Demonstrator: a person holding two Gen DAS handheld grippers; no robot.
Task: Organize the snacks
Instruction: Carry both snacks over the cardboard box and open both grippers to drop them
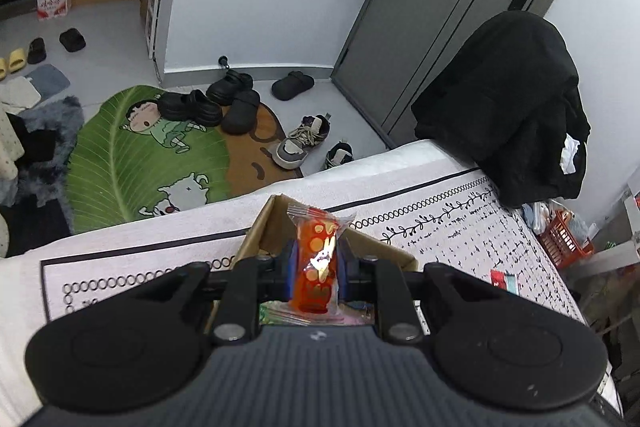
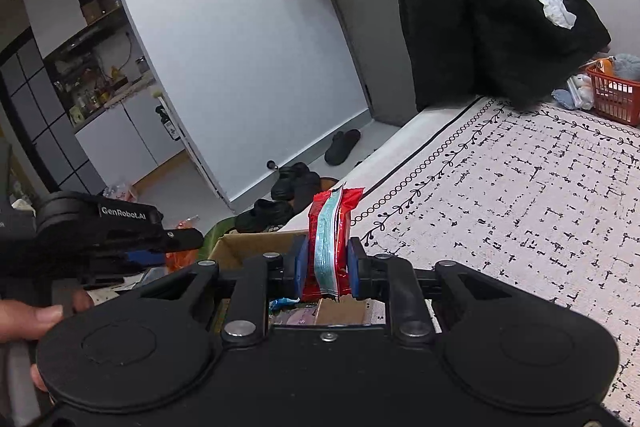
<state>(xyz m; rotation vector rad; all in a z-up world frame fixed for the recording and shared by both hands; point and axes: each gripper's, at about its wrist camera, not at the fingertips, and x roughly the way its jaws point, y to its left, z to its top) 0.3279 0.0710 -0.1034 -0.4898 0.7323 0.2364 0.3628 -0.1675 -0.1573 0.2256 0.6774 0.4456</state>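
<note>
— Snacks in both grippers: left gripper pinches an orange packet, right gripper a red packet, above the cardboard box.

— Light, crinkly, slippery film, I'd guess. Mid-body grip seems safest; crimped ends would slide out.

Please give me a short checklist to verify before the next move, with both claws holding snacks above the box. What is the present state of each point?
1. Left claw shut on the orange snack packet: ok.
2. Right claw shut on the red snack packet: ok.
3. Cardboard box open below both claws: ok.
4. Free room inside the box for two more packets: cannot tell, the claws hide most of it.
5. The two claws apart from each other: ok, the left one shows off to the side in the right wrist view.
6. Red packet held straight: not ok, it leans a little.
</note>
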